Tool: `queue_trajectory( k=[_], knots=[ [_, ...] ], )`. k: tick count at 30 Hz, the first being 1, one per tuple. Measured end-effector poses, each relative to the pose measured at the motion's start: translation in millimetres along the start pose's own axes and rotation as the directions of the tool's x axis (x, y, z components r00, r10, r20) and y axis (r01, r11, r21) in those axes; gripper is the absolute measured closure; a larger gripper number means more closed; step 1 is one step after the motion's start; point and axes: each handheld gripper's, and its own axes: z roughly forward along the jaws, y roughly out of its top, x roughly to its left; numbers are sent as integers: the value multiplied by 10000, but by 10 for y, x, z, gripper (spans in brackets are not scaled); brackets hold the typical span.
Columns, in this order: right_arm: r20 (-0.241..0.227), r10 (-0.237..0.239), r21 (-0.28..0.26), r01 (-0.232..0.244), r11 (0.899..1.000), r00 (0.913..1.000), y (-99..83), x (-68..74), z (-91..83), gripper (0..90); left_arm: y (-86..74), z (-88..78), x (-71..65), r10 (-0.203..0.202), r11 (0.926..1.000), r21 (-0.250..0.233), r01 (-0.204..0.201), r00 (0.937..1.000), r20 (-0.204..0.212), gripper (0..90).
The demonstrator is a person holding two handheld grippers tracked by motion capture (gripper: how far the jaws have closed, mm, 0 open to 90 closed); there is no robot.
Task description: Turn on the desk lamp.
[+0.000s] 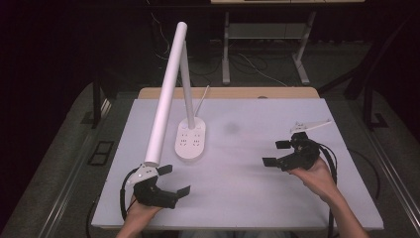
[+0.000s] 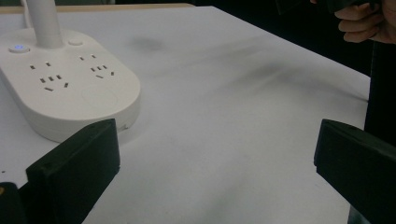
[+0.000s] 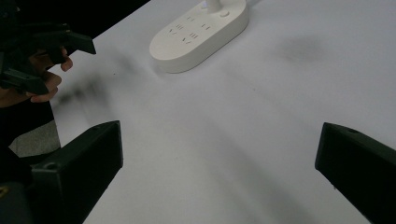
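The left gripper (image 1: 174, 179) and right gripper (image 1: 276, 153) are held wide open and empty above the white table (image 1: 247, 188), flanking a white desk lamp (image 1: 190, 139) whose socket-studded base bears no legible writing, its head cut off.

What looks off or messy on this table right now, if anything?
Only some dark smudges on the white table: a round grey one right of the lamp base, and fainter streaks nearer the front. The lamp stands upright, its long head tilted forward. Both grippers, left and right, are open and hold nothing.
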Motion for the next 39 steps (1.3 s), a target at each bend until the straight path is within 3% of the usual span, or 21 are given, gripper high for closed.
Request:
queue_trajectory(
  k=[15,39],
  knots=[
    [-415,-10,-130,4,9999,9991,247,23,247,5,-2,1,-4,-21,10000,-24,21,10000,41,0],
    [-428,38,-134,-44,9999,9991,592,41,593,5,1,-9,-1,-13,10000,-62,14,10000,98,0]
  ],
)
